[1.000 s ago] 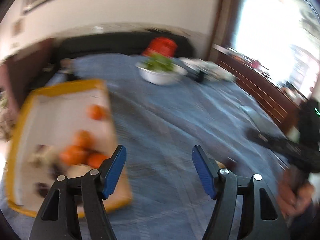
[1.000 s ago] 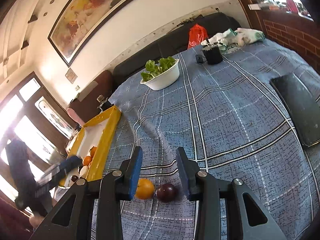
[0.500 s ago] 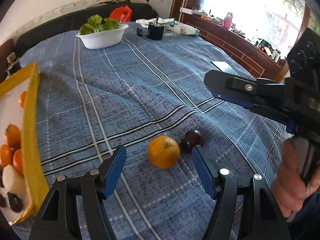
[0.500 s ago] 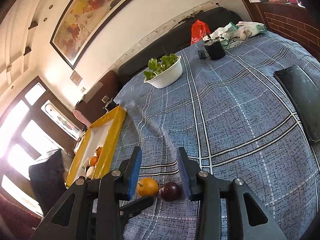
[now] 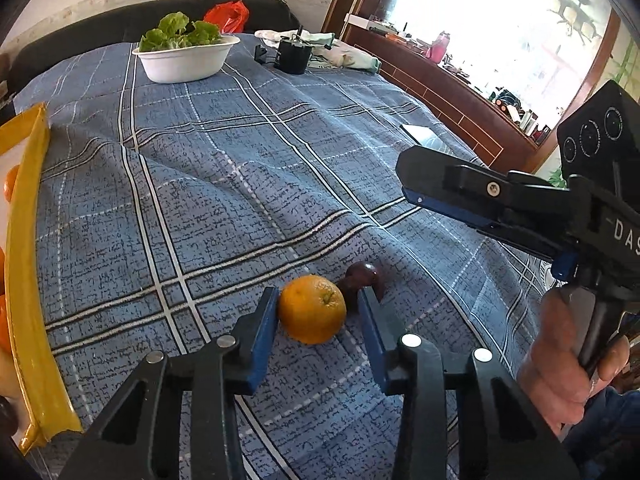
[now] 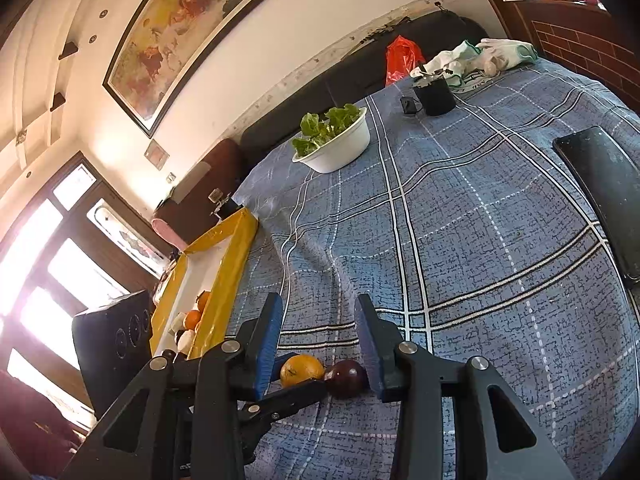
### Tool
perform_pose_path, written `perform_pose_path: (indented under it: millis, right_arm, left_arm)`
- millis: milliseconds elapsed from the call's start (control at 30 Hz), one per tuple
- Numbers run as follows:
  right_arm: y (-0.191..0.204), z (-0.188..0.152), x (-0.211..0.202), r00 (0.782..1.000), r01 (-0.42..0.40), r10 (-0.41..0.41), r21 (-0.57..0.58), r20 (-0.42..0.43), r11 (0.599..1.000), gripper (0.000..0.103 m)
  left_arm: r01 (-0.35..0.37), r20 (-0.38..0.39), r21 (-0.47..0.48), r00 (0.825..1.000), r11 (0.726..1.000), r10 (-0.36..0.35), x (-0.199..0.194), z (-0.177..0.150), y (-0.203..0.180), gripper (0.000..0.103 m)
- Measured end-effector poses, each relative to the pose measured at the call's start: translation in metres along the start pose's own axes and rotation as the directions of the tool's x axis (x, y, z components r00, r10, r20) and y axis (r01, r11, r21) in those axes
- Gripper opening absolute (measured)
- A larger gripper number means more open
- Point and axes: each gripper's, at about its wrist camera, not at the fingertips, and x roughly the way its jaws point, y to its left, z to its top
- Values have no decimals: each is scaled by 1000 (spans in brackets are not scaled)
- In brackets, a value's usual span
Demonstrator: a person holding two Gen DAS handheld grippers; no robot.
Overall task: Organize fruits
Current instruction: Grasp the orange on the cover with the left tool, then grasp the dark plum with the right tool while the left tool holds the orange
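The left claw (image 5: 316, 308) is closing around the orange (image 5: 312, 309) on the blue plaid worktop (image 5: 240, 184), pads not yet pressing. The right claw (image 6: 318, 336) hangs open above the plum (image 6: 346, 378) just beside it. Next, likely: grip, lift, carry left into the yellow tray (image 5: 24, 280).

Orange (image 5: 312, 309) left of plum (image 5: 362, 274) — tray (image 5: 24, 264) farther left.
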Motion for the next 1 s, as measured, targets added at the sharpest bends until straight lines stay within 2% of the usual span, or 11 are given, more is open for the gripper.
perform_pose_path:
  millis: [33, 133, 200, 233, 367, 533, 633, 800, 1000]
  right_arm:
    - [0, 0, 0, 1000, -1, 1, 1, 0, 1000, 41]
    - [0, 0, 0, 1000, -1, 1, 0, -1, 1000, 41]
    - [-1, 0, 0, 1000, 0, 0, 0, -2, 1000, 41]
    - [-1, 0, 0, 1000, 1, -1, -1, -3, 1000, 41]
    - [0, 0, 5, 999, 25, -25, -11, -22, 1000, 41]
    - [9, -5, 18, 994, 67, -74, -81, -80, 994, 41]
    - [17, -11, 27, 988, 88, -105, -145, -117, 985, 41]
    - [23, -22, 41, 965, 151, -196, -238, -176, 959, 41]
    - [28, -30, 48, 937, 225, -301, -349, -179, 910, 43]
  left_arm:
    - [4, -7, -5, 1000, 1000, -4, 1, 0, 1, 46]
    - [-1, 2, -11, 1000, 1000, 1, -2, -4, 2, 45]
    - [2, 10, -28, 1000, 1000, -2, -4, -3, 6, 32]
    - [2, 12, -38, 1000, 999, -1, -6, -4, 8, 32]
    - [-55, 43, -90, 997, 994, 59, -13, -2, 22, 32]
    - [-156, 84, -118, 983, 981, 166, -21, 1, 31, 32]
    - [-164, 86, -117, 981, 979, 175, -21, 1, 32, 32]
    - [-181, 98, -116, 976, 977, 193, -25, 1, 35, 32]
    - [-186, 105, -123, 974, 975, 199, -27, 1, 37, 32]
